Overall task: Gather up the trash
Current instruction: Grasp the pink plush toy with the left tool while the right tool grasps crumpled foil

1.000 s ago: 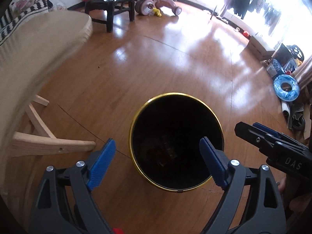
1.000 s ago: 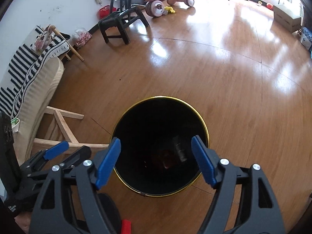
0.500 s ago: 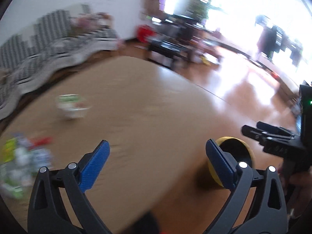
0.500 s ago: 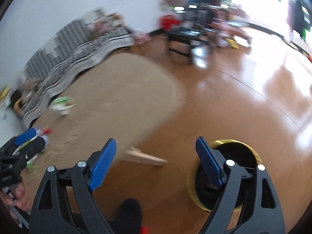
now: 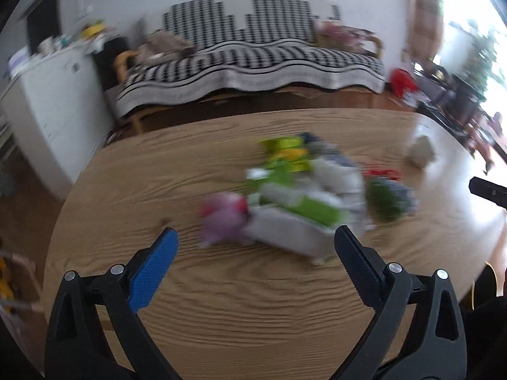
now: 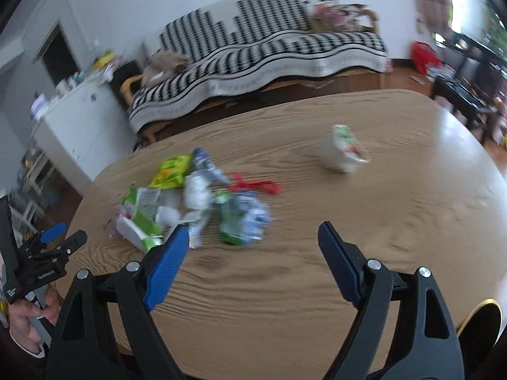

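A heap of wrappers, cartons and crushed packets (image 5: 301,196) lies on the oval wooden table (image 5: 221,300), blurred in the left wrist view. My left gripper (image 5: 253,234) hangs open just short of the heap, nothing between its fingers. In the right wrist view the heap (image 6: 196,202) lies ahead to the left, with a red scrap (image 6: 253,186) beside it and a tipped white cup (image 6: 343,153) further right. My right gripper (image 6: 253,229) is open and empty over bare table. The left gripper (image 6: 66,236) shows at the left edge, held by a hand (image 6: 28,316).
The black bin's gold rim (image 6: 481,307) peeks past the table's near right edge. Beyond the table stand a sofa under a black-and-white throw (image 5: 253,63), a white cabinet (image 5: 54,95) at left and dark chairs (image 6: 459,95) at right.
Both grippers swung up and away from over the bin's mouth to the table. The trash heap has come into view ahead of them. Both stay open and empty.
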`<state>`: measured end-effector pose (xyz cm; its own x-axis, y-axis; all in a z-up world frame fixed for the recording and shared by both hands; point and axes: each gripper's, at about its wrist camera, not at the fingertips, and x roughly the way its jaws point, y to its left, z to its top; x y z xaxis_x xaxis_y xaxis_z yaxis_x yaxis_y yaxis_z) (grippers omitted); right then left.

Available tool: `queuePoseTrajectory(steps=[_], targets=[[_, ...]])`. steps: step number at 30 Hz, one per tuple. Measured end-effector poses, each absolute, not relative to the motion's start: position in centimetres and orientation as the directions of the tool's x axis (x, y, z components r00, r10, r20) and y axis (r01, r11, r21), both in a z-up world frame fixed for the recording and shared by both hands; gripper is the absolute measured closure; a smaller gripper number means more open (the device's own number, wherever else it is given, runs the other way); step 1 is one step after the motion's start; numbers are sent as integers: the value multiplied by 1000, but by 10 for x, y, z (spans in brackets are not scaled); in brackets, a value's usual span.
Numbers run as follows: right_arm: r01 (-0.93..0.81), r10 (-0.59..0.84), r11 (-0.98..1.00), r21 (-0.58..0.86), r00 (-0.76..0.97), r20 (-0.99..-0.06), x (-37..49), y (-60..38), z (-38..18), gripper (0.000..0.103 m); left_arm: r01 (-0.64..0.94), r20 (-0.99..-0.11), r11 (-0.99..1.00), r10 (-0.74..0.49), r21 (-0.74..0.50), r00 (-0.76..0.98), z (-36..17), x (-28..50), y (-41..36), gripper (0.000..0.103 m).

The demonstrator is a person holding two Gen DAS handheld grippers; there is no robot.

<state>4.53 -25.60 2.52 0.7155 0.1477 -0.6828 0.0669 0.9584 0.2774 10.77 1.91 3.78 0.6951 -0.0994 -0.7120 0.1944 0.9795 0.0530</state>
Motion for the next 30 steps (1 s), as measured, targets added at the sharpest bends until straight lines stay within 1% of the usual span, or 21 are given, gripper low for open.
queuePoseTrajectory(steps=[3, 6, 9, 13, 15, 18, 22, 27, 30], targets=[[42, 165, 962, 270, 699, -695, 66, -240, 16, 22, 150, -718, 988, -82, 32, 692, 26, 116, 47, 7], [67, 148, 961, 267, 693, -706, 84, -242, 6, 22, 131, -741, 991, -86, 3, 666, 14, 131, 61, 7], [86, 121, 966, 246, 686, -718, 89, -254, -5, 22, 116, -742, 993, -65, 18, 668, 8, 146, 67, 7], [98, 122, 964, 246, 661, -741, 100, -263, -17, 24, 106, -744, 994, -51, 27, 666, -3, 161, 69, 7], [102, 104, 969, 226, 658, -745, 101, -266, -20, 24, 107, -753, 994, -57, 18, 656, -11, 172, 68, 7], [112, 110, 965, 235, 642, -758, 105, -272, -25, 25, 119, -767, 993, -72, 5, 638, -22, 186, 67, 7], [127, 116, 961, 245, 620, -776, 113, -277, -34, 33, 114, -775, 993, -75, -4, 627, -36, 202, 67, 7], [137, 121, 959, 246, 590, -798, 126, -279, -45, 39, 139, -796, 989, -127, -54, 592, -50, 213, 67, 7], [128, 149, 956, 264, 562, -813, 135, -277, -53, 42, 168, -803, 985, -124, -30, 582, -57, 214, 60, 7]])
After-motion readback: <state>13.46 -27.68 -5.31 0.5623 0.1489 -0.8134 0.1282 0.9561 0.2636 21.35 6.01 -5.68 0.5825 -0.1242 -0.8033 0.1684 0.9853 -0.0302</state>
